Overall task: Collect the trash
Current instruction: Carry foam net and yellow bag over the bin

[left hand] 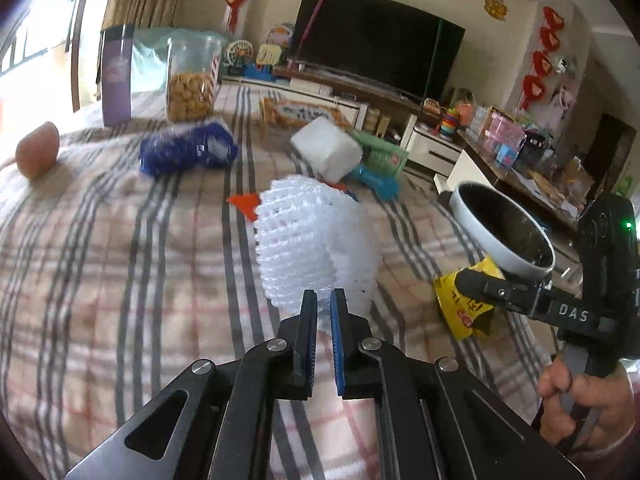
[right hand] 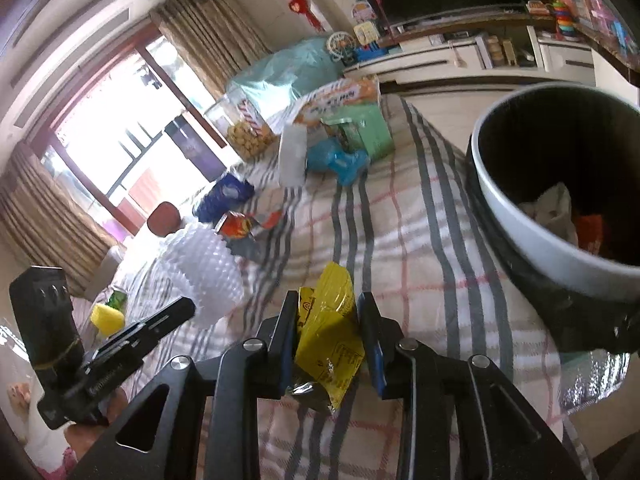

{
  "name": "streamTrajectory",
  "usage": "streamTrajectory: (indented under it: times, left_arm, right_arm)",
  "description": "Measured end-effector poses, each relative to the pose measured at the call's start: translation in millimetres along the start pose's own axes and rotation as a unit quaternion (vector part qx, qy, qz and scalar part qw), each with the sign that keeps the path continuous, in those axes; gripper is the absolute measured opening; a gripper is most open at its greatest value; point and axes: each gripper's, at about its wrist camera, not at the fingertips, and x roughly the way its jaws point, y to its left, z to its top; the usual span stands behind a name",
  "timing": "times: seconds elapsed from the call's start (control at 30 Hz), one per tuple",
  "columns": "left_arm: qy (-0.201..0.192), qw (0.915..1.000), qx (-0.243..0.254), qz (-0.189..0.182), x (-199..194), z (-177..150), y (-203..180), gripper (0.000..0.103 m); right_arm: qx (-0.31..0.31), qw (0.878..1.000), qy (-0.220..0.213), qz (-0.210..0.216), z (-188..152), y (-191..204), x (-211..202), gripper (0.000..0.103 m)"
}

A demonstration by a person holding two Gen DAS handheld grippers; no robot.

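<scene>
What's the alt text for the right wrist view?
The right hand-held gripper holds a yellow wrapper above a plaid tablecloth, with a trash bin at right already holding some litter. At left, the left hand-held gripper reaches a white foam net; snack packs lie beyond.

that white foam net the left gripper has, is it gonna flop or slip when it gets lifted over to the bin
The white foam net looks open-meshed and airy, so probably very light and squashy. The left gripper pinches only its lower edge, so the rest may sag or sway. Its ribbed surface should grip the pads rather than slip.
</scene>
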Motion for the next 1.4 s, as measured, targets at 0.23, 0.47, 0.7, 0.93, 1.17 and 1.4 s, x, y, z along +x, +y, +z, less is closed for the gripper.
streamTrajectory:
  times: [0.23,0.47,0.7,0.93,1.17,1.4]
  left_arm:
    - [-0.005,1.0,0.007,0.001,-15,-2,-8,0.004]
    - [-0.02,0.9989,0.035,-0.022,-23,-5,-37,0.004]
    - [-0.016,0.9975,0.051,-0.047,-12,2,-57,0.004]
    - [-0.022,0.9944,0.078,-0.068,-2,15,-81,0.004]
    - [-0.023,0.9906,0.102,-0.089,20,27,-104,0.004]
    - [-0.02,0.987,0.122,-0.103,47,40,-129,0.004]
  right_arm:
    - [-0.011,1.0,-0.001,-0.006,-10,-2,-11,0.028]
    - [-0.012,1.0,-0.024,-0.003,-5,-5,-33,0.027]
    - [0.002,0.998,-0.054,-0.014,5,-22,-59,0.027]
    - [0.02,0.996,-0.082,-0.031,16,-44,-82,0.027]
    - [0.034,0.992,-0.106,-0.053,27,-67,-102,0.027]
    - [0.048,0.989,-0.116,-0.08,35,-93,-114,0.027]
